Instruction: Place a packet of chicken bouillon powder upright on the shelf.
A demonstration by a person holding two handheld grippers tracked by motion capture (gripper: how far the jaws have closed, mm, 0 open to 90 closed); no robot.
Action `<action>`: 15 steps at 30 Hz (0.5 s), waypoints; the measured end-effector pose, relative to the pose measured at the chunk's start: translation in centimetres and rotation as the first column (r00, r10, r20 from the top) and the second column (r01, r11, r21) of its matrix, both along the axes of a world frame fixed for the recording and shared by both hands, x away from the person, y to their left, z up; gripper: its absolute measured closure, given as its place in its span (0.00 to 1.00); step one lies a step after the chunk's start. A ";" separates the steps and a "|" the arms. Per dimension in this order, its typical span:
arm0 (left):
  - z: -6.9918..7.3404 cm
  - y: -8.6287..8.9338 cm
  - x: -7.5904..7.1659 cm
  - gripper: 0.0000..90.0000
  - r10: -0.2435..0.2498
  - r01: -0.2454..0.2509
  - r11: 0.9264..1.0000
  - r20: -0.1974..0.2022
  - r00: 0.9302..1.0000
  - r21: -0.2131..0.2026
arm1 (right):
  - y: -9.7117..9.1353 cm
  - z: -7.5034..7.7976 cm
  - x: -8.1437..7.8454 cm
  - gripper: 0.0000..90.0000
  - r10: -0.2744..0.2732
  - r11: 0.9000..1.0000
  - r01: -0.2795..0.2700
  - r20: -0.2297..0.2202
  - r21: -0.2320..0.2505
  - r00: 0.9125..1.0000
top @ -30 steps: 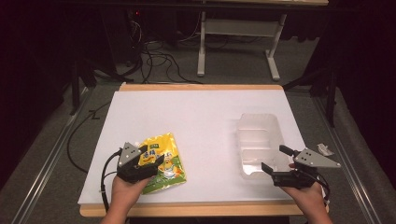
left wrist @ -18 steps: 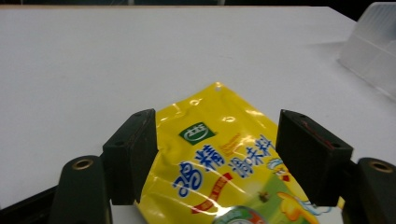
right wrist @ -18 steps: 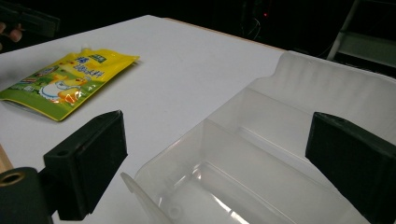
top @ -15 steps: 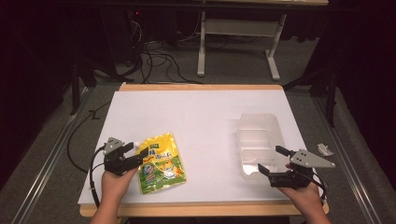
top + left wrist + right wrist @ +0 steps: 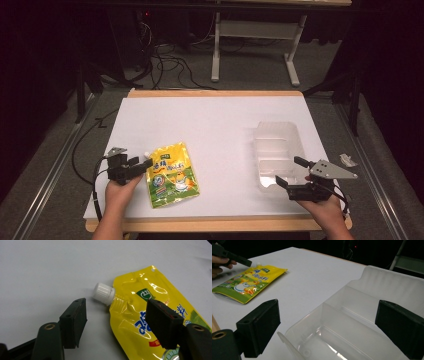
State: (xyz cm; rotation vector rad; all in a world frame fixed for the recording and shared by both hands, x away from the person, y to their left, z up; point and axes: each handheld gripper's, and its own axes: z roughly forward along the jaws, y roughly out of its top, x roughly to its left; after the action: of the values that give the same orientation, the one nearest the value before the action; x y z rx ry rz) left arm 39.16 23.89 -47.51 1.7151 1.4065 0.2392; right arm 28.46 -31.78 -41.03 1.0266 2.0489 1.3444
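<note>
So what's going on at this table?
A person holds a two-jaw gripper in each hand. The left gripper has just been closing its jaws around the capped corner of a yellow spouted pouch lying flat on the white table, though nothing is pinched yet. The right gripper hovers open at the near end of a clear plastic bin.

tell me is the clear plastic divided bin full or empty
Empty: the clear plastic divided bin shows bare compartments, and the yellow spouted pouch lies outside on the table.
</note>
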 end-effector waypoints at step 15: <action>-1.1 0.5 0.8 0.54 -0.077 0.064 0.988 -0.086 0.993 -0.141 | 0.1 -0.1 0.1 0.07 0.005 1.000 -0.005 -0.001 -0.002 1.000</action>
State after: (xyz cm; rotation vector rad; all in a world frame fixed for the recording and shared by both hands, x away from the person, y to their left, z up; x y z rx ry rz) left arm 39.99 24.36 -48.65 1.6758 1.3916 0.0241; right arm 28.52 -31.66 -41.10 1.0217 2.0541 1.3442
